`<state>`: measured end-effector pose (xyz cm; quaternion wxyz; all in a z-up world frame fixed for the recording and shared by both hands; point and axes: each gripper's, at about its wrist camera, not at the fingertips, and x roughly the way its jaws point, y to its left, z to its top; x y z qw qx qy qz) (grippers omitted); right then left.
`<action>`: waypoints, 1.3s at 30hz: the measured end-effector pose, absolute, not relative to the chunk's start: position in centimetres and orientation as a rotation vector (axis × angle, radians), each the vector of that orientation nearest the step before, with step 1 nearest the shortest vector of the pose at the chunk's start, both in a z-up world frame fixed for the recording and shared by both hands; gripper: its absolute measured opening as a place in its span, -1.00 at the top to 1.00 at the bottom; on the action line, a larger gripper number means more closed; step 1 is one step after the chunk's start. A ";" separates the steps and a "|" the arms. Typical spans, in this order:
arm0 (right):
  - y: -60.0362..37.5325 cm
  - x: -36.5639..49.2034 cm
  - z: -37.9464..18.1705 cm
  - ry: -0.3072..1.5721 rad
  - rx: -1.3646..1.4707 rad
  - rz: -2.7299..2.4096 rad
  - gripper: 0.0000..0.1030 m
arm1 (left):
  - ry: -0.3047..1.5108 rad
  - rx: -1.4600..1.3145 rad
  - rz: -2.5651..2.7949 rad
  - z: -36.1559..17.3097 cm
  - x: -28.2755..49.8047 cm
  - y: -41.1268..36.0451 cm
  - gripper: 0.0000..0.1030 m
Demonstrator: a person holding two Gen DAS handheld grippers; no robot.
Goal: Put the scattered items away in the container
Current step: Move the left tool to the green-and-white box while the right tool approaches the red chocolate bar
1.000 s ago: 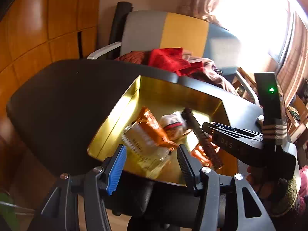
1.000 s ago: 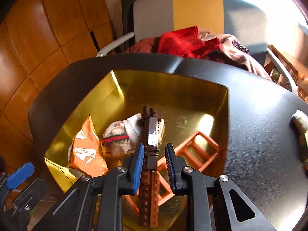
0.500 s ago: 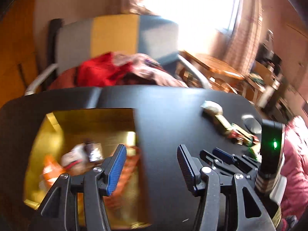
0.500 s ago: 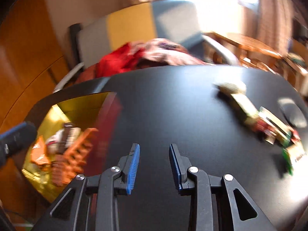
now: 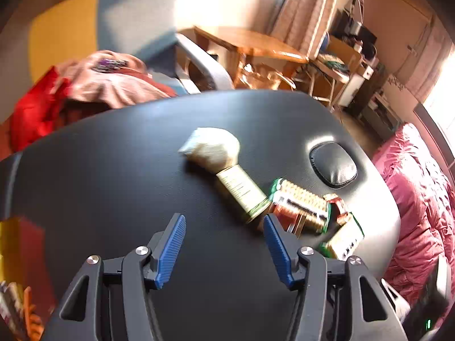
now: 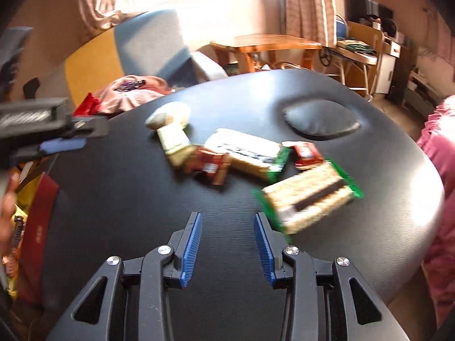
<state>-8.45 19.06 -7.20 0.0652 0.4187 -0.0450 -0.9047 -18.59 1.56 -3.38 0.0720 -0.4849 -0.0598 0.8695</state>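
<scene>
My left gripper [image 5: 224, 227] hangs over the black table with its jaws opening and nothing between them. Just beyond its right finger lie a cream brush with a labelled handle [image 5: 227, 167], a green-edged cracker packet [image 5: 301, 201] and a small red packet [image 5: 337, 204]. My right gripper [image 6: 227, 227] is empty too, jaws opening, above bare table. Ahead of it sit the brush [image 6: 170, 133], a red packet [image 6: 210, 164] and two cracker packets [image 6: 250, 153] [image 6: 310, 196]. The gold-lined box [image 5: 17, 244] shows at the left edge.
The black padded table [image 5: 113, 176] has an oval recess [image 5: 332, 164] behind the items. An armchair with red and pink cloth [image 5: 108, 82] stands beyond the far edge. Pink bedding [image 5: 421, 199] lies to the right. The box's red wall [image 6: 37, 216] is at the left.
Both views have swung right, from the gold box to the scattered items. The right gripper let go of the brown ridged bar in the box and its jaws stand wider.
</scene>
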 end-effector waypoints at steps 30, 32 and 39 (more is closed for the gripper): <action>14.3 -18.3 -8.3 0.071 1.185 -2.483 0.16 | -0.040 -1.622 2.696 -9.7 -15.4 -1.6 0.07; 13.8 -18.7 -9.1 0.080 1.255 -2.449 0.13 | -0.071 -1.635 2.690 -10.1 -14.4 -2.4 0.07; 14.2 -14.7 -10.0 -0.025 1.308 -2.314 0.31 | -0.143 -1.493 2.704 -7.8 -12.7 -4.0 0.00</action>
